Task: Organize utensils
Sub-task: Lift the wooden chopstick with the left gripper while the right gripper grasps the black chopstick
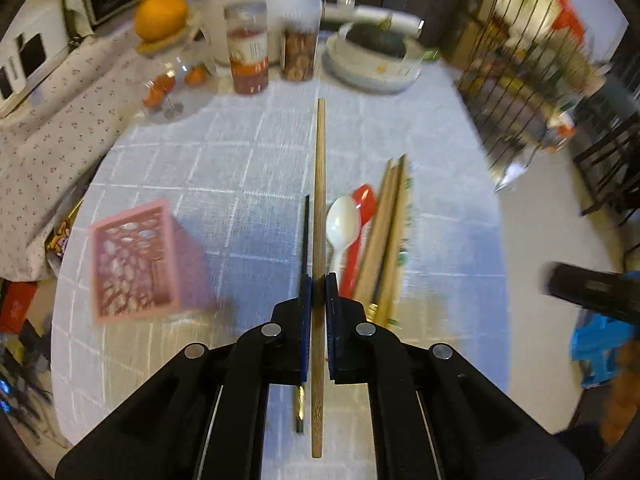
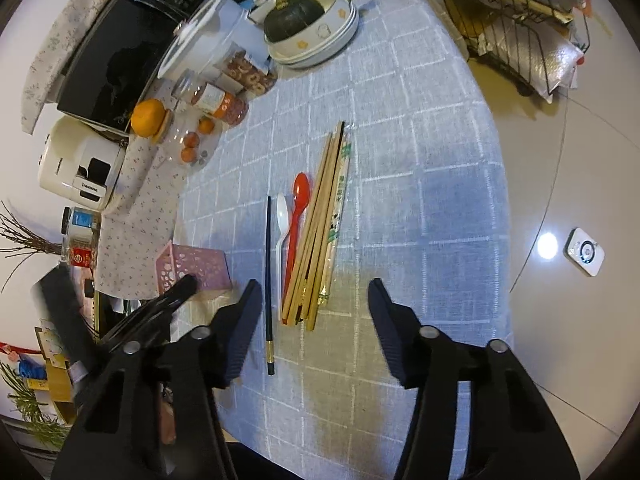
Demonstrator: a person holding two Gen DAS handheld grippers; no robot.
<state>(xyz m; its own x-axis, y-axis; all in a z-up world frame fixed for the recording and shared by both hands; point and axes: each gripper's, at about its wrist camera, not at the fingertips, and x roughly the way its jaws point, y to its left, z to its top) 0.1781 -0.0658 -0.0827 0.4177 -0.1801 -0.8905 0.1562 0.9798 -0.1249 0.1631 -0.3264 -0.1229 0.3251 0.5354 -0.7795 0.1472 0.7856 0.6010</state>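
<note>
On my tablecloth (image 2: 420,152) I see a pink basket (image 1: 140,260) at the left, jars (image 1: 248,48) and a bowl holding a squash (image 2: 312,28) at the far edge, and a wire rack (image 2: 520,28) beyond. A black chopstick (image 2: 268,280), white spoon (image 2: 282,224), red spoon (image 2: 298,216) and a bundle of chopsticks (image 2: 320,232) lie side by side. My left claw (image 1: 319,288) is pinched on one wooden chopstick (image 1: 320,184), lifted clear. My right claw (image 2: 316,292) is spread about halfway over the bundle, touching nothing.
</note>
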